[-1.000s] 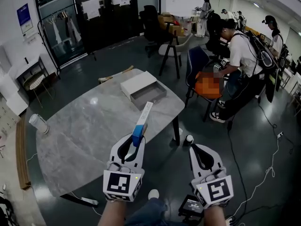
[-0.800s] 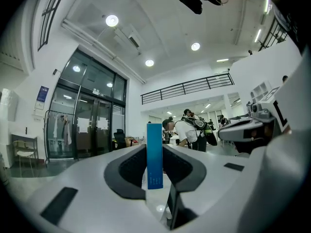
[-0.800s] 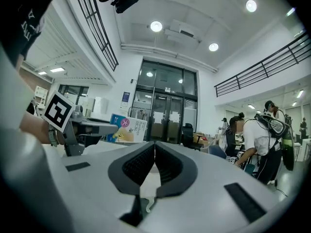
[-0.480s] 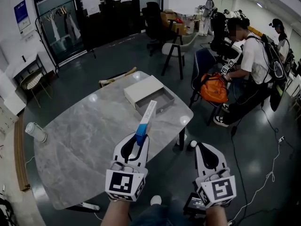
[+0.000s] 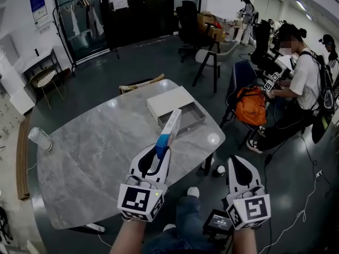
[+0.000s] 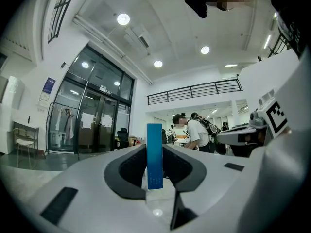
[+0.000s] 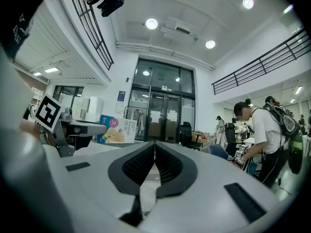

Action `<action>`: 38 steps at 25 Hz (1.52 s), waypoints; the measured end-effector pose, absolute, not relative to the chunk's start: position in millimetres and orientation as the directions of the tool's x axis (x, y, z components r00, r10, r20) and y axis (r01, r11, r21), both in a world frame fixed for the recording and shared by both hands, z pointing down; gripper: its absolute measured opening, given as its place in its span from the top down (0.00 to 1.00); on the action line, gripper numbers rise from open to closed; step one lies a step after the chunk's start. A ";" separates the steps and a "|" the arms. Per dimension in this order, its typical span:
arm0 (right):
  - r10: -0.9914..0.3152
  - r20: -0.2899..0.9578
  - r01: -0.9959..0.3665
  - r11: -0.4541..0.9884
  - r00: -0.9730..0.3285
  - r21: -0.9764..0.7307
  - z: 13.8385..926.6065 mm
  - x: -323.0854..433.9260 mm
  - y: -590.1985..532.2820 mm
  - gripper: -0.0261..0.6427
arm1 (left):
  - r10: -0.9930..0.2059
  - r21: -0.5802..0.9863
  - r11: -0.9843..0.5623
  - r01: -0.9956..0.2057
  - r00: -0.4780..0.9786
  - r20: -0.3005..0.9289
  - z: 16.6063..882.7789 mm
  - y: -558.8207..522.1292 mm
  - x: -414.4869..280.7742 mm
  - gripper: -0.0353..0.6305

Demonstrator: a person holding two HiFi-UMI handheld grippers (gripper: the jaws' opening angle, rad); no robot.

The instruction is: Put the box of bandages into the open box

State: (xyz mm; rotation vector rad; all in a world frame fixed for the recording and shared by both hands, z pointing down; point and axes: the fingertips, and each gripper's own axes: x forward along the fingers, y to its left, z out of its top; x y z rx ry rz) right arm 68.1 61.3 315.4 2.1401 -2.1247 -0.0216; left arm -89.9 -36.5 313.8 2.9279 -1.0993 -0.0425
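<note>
- The left gripper is clamped on the near end of the box of bandages, which it holds up over the near right part of the table.
- The carton looks light, thin-walled and easily crushed. A gentle pinch across its narrow faces suits it.
- Further right and beyond lies the open box.
- The right gripper hangs off the table with its jaws together on nothing.
- A second ago the carton's tip stopped short of the open box. Now it overlaps the box's near edge, and the grip is unchanged.

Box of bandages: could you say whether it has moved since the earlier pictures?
Yes: the box of bandages moved forward; its tip now overlaps the open box.
</note>
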 end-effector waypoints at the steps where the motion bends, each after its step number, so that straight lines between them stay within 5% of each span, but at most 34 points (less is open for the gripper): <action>1: -0.997 0.076 -0.995 0.007 0.001 0.099 316.2 74.1 52.8 0.92 | -0.662 0.023 -0.749 -0.662 0.749 -0.021 314.6 -42.8 -84.2 0.79; 18: -0.984 0.038 -0.983 0.175 -0.173 0.063 311.9 210.5 -138.8 0.92 | -0.773 0.048 -0.635 -0.771 0.635 -0.024 304.0 -204.8 27.7 0.79; 38: -0.950 0.121 -0.955 0.294 -0.288 0.029 343.9 224.1 -231.8 0.92 | -0.740 0.287 -0.589 -0.755 0.647 0.182 365.9 -273.6 36.0 0.79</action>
